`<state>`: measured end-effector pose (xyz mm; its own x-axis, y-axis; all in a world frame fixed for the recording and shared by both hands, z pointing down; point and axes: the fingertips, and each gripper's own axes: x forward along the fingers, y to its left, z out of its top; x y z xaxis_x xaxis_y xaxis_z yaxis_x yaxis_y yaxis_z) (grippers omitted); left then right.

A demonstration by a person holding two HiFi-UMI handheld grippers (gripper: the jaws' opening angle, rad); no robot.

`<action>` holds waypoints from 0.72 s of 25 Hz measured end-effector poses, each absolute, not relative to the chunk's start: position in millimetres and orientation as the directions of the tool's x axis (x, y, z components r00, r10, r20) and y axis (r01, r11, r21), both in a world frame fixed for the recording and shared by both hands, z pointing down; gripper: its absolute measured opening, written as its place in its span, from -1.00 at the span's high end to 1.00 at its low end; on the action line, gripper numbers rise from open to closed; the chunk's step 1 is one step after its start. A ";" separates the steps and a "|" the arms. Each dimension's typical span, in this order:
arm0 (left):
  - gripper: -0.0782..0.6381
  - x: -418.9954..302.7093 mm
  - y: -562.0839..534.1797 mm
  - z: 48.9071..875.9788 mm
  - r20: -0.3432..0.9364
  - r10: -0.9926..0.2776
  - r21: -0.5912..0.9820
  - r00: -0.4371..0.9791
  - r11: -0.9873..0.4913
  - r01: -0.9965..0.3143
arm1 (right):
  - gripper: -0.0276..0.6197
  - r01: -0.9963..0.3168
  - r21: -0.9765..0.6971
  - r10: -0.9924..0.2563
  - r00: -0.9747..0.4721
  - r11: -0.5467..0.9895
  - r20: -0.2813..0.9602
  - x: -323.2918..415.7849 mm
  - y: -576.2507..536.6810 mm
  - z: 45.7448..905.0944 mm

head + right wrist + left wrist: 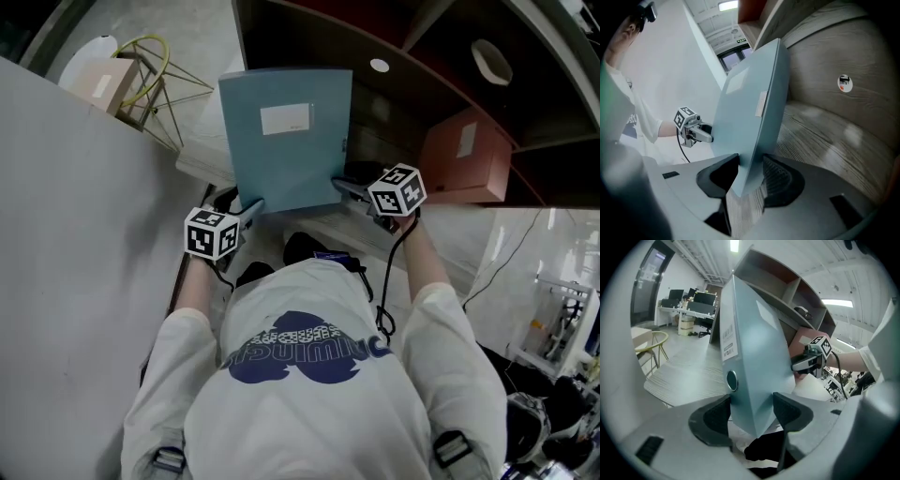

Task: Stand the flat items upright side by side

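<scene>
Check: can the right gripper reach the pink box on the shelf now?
Probably not: the right gripper is shut on the blue file box, though the pink box lies nearby, unblocked.

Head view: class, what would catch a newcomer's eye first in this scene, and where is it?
The big pale blue file box dominates the middle of the picture. It is gripped at its lower corners by the left gripper and the right gripper. To its right, a salmon-pink file box sits in the dark shelf unit.
</scene>
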<state>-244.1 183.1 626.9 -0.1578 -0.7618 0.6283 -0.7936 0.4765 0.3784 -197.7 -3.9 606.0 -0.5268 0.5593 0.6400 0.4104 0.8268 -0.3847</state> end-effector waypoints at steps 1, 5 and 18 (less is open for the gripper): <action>-0.04 -242.5 182.4 628.3 0.631 -0.757 0.355 -0.169 0.476 -0.805 | 0.41 0.429 -0.358 0.552 -0.531 0.829 0.642 -196.9 -4.4 604.9; -0.04 -238.1 179.1 632.1 0.630 -0.749 0.289 -0.208 0.474 -0.832 | 0.41 0.471 -0.290 0.533 -0.543 0.833 0.649 -194.5 -7.5 603.6; -0.04 -233.7 174.1 632.6 0.604 -0.738 0.077 -0.301 0.429 -0.900 | 0.42 0.526 -0.167 0.508 -0.612 0.834 0.607 -175.6 -8.5 600.7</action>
